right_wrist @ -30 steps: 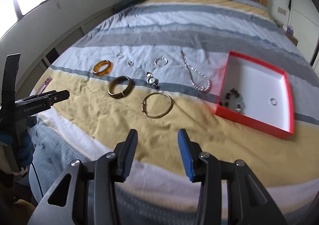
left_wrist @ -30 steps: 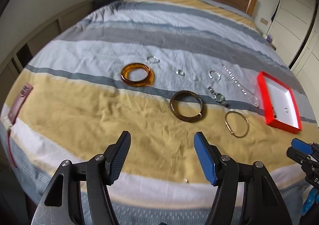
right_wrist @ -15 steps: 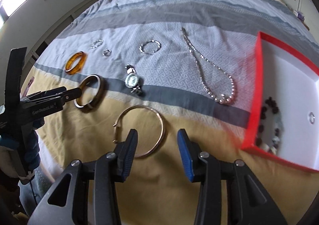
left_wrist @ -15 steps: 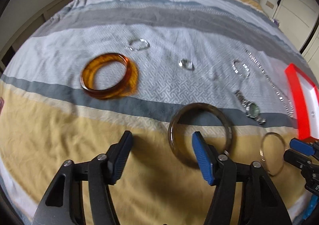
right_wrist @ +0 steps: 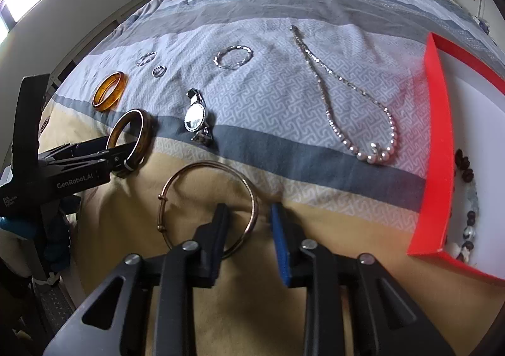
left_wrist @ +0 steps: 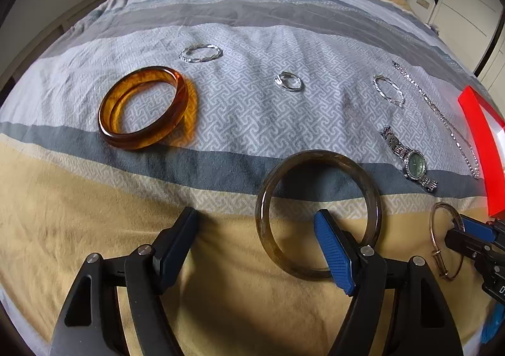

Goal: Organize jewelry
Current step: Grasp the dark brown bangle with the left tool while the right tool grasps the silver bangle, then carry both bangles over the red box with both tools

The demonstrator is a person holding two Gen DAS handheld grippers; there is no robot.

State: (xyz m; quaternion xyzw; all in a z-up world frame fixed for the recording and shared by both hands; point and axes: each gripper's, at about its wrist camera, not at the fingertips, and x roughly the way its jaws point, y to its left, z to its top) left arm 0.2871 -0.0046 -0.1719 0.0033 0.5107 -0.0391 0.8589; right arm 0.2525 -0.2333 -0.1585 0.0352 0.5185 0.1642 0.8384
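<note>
Striped bedding in yellow, grey and white covers the bed (left_wrist: 94,229), and the jewelry lies scattered across it. Low over the yellow band, the left gripper (left_wrist: 255,239) is spread wide; its blue-padded finger sits inside the dark brown bangle (left_wrist: 268,239) while the black one rests well outside the ring, so the near-left rim lies between them, not yet pinched. Beyond it, on the grey patterned stripe, lies an amber bangle (left_wrist: 143,108), with a twisted silver ring (left_wrist: 201,53) past it and a small silver ring (left_wrist: 288,83) to the right. A second twisted silver hoop (left_wrist: 389,93) and a silver wristwatch (left_wrist: 410,160) sit further right.

At the right, the right gripper (right_wrist: 247,218) is also parted, straddling the near-right rim of the thin gold bangle (right_wrist: 176,179) (black finger inside the loop, blue finger outside); the fingers are not pressing on the wire. A silver bead necklace (right_wrist: 334,94) stretches across the grey stripes beside the red tray (right_wrist: 437,147), whose white floor already holds a dark beaded bracelet (right_wrist: 467,173) against its near wall.
</note>
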